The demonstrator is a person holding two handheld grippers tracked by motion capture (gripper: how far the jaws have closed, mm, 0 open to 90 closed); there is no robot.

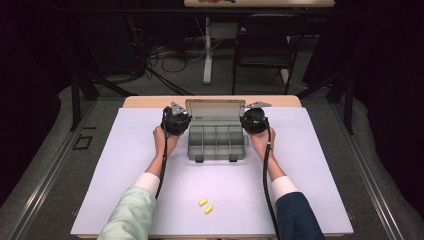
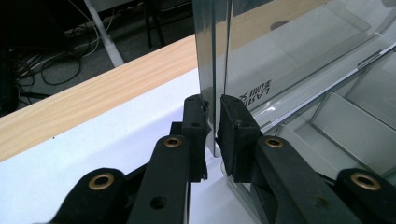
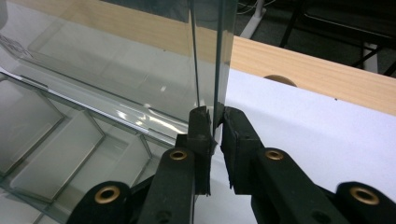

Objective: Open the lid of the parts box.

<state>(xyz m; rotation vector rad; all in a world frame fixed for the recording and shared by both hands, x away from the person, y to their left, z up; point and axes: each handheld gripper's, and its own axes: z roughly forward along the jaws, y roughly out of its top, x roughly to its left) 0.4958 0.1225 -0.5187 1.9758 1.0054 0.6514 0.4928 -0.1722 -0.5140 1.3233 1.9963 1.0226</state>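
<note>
A grey see-through compartment box (image 1: 218,150) sits at the far middle of the white mat, its lid (image 1: 215,110) standing up at the back. My left gripper (image 1: 176,120) is at the lid's left end, my right gripper (image 1: 254,120) at its right end. In the left gripper view the gripper (image 2: 214,126) is shut on the edge of the lid (image 2: 280,51). The right gripper (image 3: 215,128) is likewise shut on the opposite edge of the lid (image 3: 116,60). The box's compartments (image 3: 51,144) look empty.
Two small yellow pieces (image 1: 205,206) lie on the white mat (image 1: 125,165) near its front edge. A strip of wooden tabletop (image 1: 145,101) shows beyond the mat. Past the table are a chair (image 1: 262,45), a table leg and cables on the floor.
</note>
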